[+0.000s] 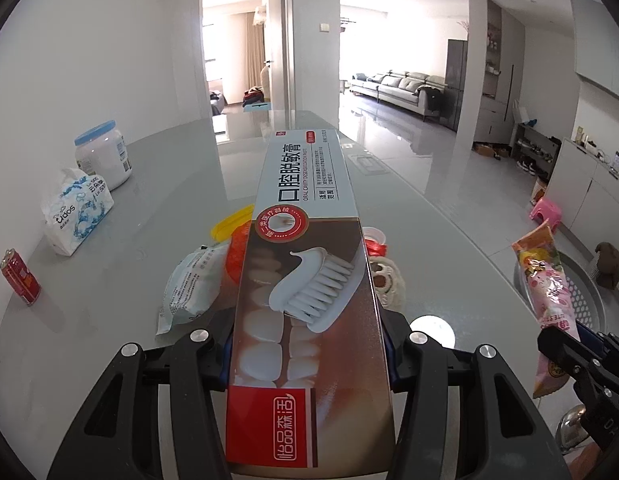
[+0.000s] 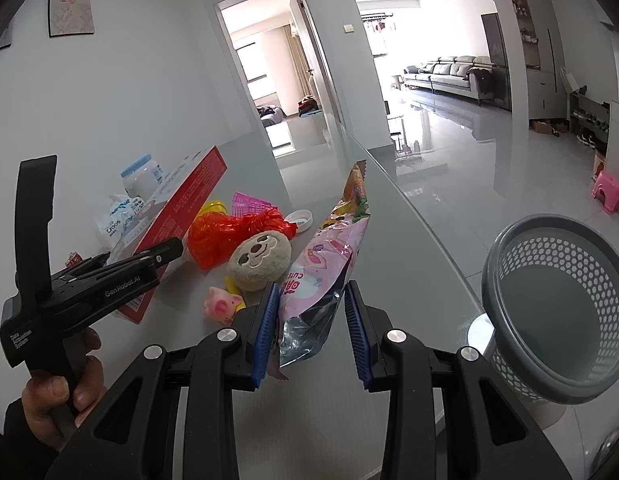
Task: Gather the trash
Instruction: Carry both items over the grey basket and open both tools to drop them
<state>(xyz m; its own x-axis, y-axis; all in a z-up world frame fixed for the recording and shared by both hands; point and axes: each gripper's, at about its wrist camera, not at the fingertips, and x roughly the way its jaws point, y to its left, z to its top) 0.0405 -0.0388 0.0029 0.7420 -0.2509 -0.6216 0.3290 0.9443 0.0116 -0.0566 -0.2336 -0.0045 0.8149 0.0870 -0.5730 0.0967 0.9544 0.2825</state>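
Note:
A long toothpaste box (image 1: 309, 240) runs forward between the fingers of my left gripper (image 1: 309, 332), which is shut on its near end and holds it above the glass table (image 1: 149, 184). In the right wrist view the box (image 2: 181, 204) shows its red side, with the left gripper (image 2: 165, 252) clamped on it and a person's hand (image 2: 57, 392) on the handle. My right gripper (image 2: 311, 300) is shut on a pink snack bag (image 2: 333, 248), which points up and away. That bag (image 1: 545, 280) also appears at the right of the left wrist view. A grey perforated basket (image 2: 493, 280) stands off the table's right edge.
On the table lie a red plastic bag (image 2: 229, 232), a round plush toy (image 2: 259, 260), a pink pig toy (image 2: 219, 304), a white lid (image 2: 301, 218) and a white wrapper (image 1: 193, 284). A tissue pack (image 1: 77, 212), a blue-lidded jar (image 1: 103, 156) and a red can (image 1: 20, 276) stand at the left.

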